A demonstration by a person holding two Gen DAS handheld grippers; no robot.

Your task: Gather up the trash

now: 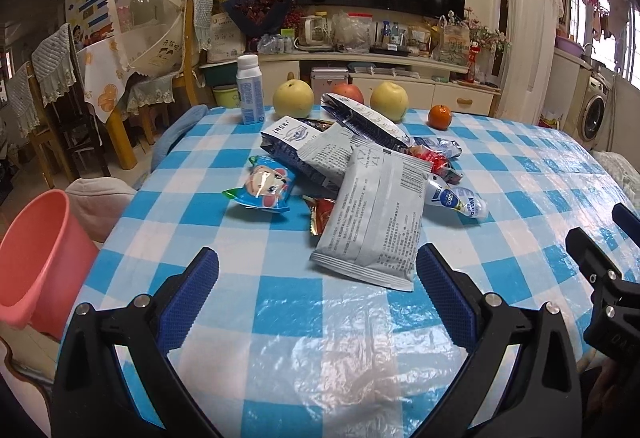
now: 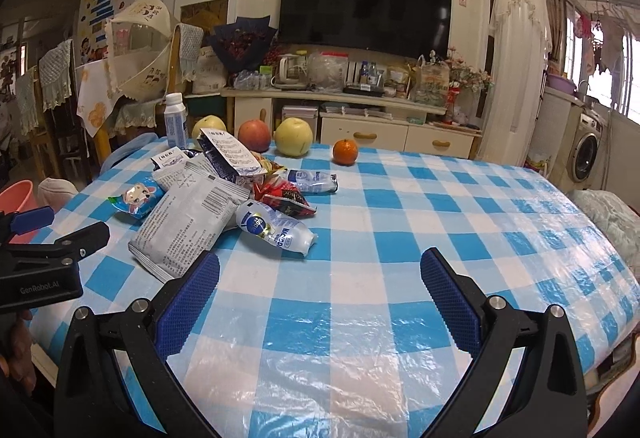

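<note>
Both grippers, left gripper [image 1: 318, 288] and right gripper [image 2: 320, 290], hover with jaws apart and empty. Ahead of the left jaws, wrappers [image 1: 372, 222] lie heaped on the table [image 1: 280, 338]; left of them stands the pink bin [image 1: 36, 250]. Collecting looks unstarted.

Left tool [image 1: 318, 268] and right tool [image 2: 320, 270] both gape wide, empty.
</note>
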